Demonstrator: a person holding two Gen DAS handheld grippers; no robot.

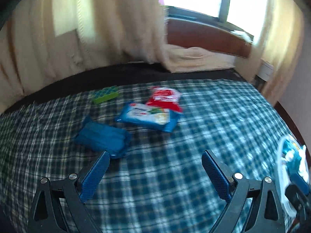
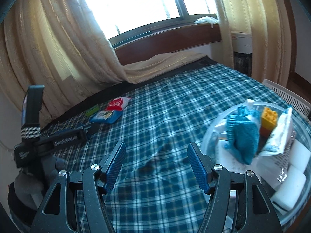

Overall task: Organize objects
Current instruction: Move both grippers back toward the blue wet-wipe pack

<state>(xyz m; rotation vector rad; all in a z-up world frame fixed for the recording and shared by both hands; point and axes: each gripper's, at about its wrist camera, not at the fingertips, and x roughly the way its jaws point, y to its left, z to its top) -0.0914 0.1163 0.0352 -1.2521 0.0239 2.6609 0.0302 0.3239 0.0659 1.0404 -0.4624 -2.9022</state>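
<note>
So the biggest thing here is the bed (image 2: 165, 104), covered in a blue and white plaid sheet, with cream curtains (image 2: 54, 44) and a bright window (image 2: 136, 2) behind it. Over on the right side of the bed sits a clear round bowl (image 2: 303, 128) that already has stuff piled in it: a teal cloth (image 2: 243, 136), a yellow and orange toy block (image 2: 269, 118), some white wrapped packs (image 2: 279, 137) and a couple of white foam-looking blocks (image 2: 291, 186).

Well apart from the bowl, near the far left edge of the bed, four loose things lie close together: a dark blue packet (image 1: 103, 137) nearest the left gripper (image 1: 155, 163), then a light blue wipes pack (image 1: 149, 116) with a red and white pouch (image 1: 165, 98) touching its far end, and a small green block (image 1: 105, 95) just beyond.

Both sets of jaws are spread apart with nothing between them. The left gripper hangs over the sheet just short of the dark blue packet; the right gripper (image 2: 156, 155) hangs over bare sheet, bowl just to its right. It's a bit blurry on the left camera.
</note>
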